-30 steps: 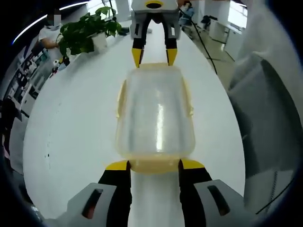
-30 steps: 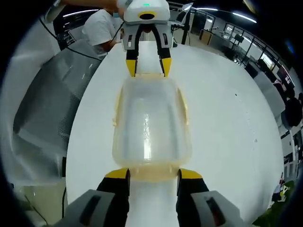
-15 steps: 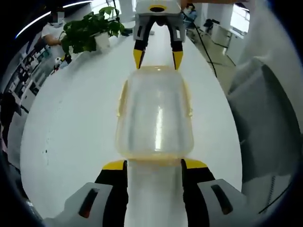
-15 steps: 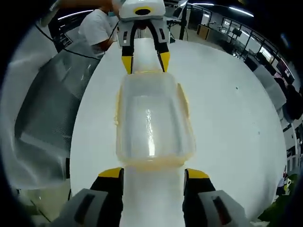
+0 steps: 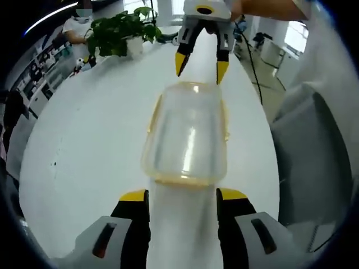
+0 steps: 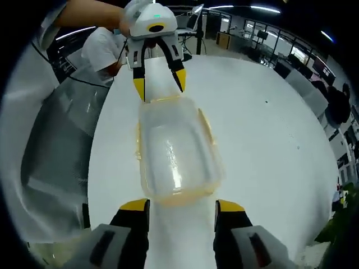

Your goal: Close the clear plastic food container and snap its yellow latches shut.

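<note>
A potted plant [image 5: 119, 35] stands at the far edge of the white table [image 5: 84, 134].

Clear container [image 5: 187, 134] with yellow latches [image 5: 151, 115] on white table [image 5: 84, 129]; yellow-tipped black left gripper [image 5: 182, 196]

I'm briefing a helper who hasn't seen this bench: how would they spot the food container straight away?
Start at the long white table with a potted plant at its far end. Midway along it, between the left gripper and the right gripper, sits the container. It is a clear plastic box trimmed with yellow latches, lid on.
</note>
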